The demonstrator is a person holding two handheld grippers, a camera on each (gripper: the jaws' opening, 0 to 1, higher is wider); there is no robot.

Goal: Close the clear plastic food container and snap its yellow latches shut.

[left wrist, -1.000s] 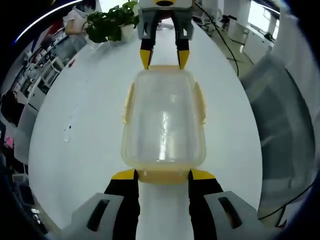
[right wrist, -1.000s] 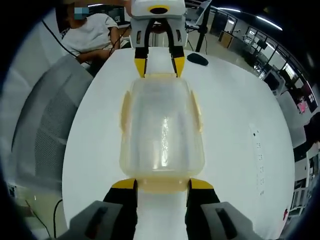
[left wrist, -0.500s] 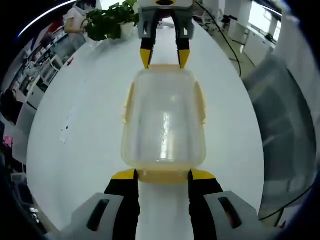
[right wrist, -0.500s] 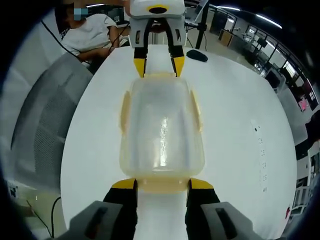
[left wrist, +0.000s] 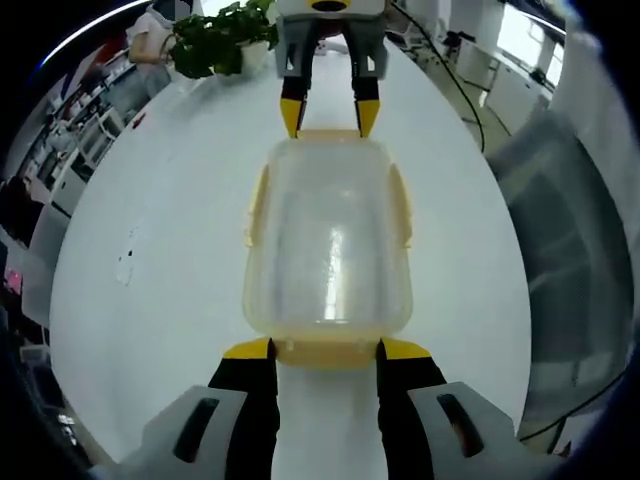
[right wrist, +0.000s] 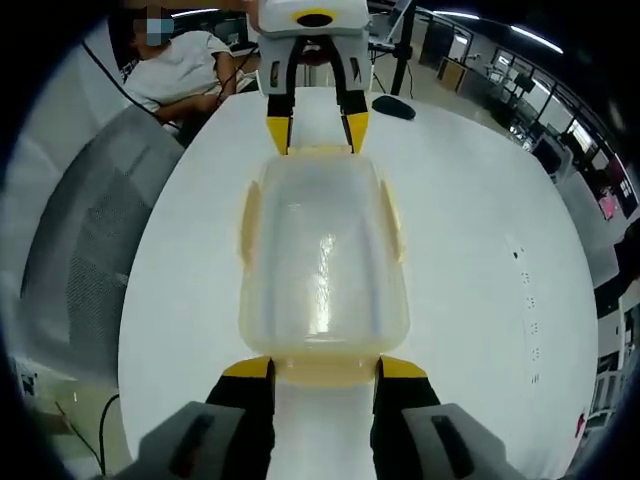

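The clear plastic food container (left wrist: 328, 240) (right wrist: 322, 255) has its lid on and lies lengthwise between my two grippers on the white table (left wrist: 180, 220). Yellow side latches (left wrist: 257, 200) (right wrist: 247, 222) run along its long edges. My left gripper (left wrist: 326, 350) stands open at the near short end, its yellow-tipped jaws on either side of the yellow end latch (left wrist: 326, 353). My right gripper (right wrist: 324, 368) stands open the same way at the opposite end, around that end latch (right wrist: 324, 372). Each gripper faces the other: the right gripper (left wrist: 328, 118), the left gripper (right wrist: 317, 133).
A potted plant (left wrist: 215, 45) stands at the table's far end in the left gripper view. A grey mesh chair (right wrist: 85, 250) (left wrist: 565, 230) is beside the table. A person in white (right wrist: 190, 65) sits behind it, and a dark mouse (right wrist: 392, 107) lies near that end.
Both views have drifted slightly over the table. The container and both grippers keep the same places relative to each other.
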